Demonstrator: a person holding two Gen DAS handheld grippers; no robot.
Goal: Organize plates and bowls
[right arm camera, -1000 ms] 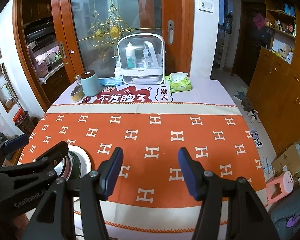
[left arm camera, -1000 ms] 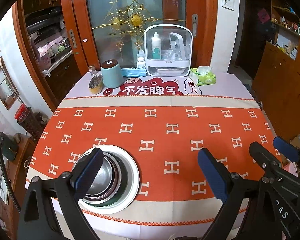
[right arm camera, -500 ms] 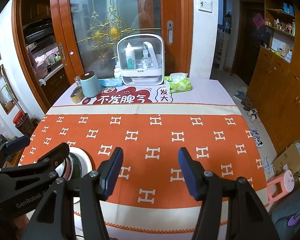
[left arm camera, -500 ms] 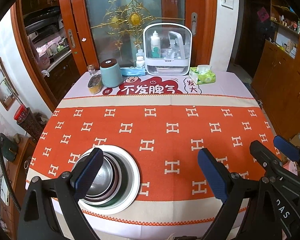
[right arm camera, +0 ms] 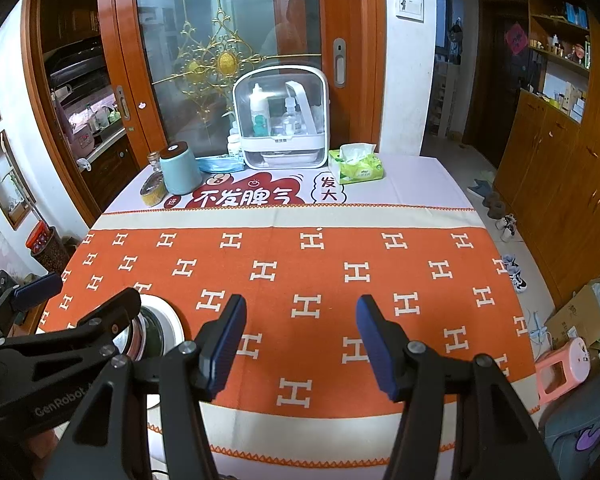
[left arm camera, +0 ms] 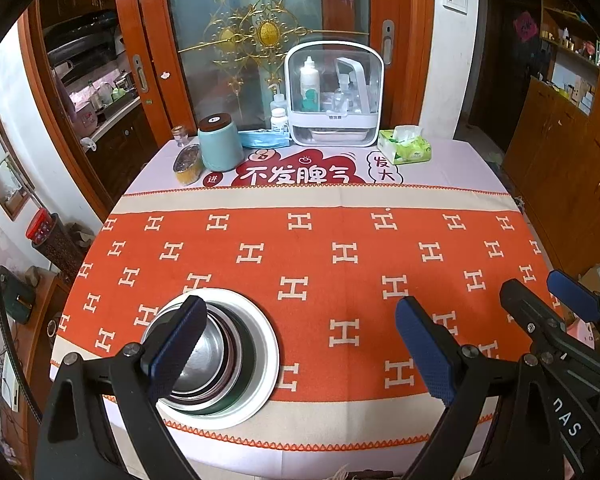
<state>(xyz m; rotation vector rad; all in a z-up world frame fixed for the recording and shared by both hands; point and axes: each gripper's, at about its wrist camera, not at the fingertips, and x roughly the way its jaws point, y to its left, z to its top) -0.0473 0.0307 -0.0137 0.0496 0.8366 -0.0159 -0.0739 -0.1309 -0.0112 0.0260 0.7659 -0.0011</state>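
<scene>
Steel bowls point(left arm camera: 198, 364) sit nested upright inside a white plate point(left arm camera: 266, 364); near tablecloth edge.

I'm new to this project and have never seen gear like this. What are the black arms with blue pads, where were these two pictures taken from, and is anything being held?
There is no machine arm here. A person holds a hand-held gripper in each hand, and each gripper carries a wide-angle camera looking forward along its jaws. So one picture is from the left gripper, the other from the right gripper. The blue fingertips are the pads of the jaws.

Both look down on a table under an orange tablecloth. Near the left gripper sits a white plate with metal bowls nested on it. At the far end stand a mint canister, a clear storage box with bottles and a tissue pack.

Both pairs of jaws stand open and hold nothing. The left gripper's left pad hangs in front of the bowls; whether it touches them I cannot tell.
</scene>
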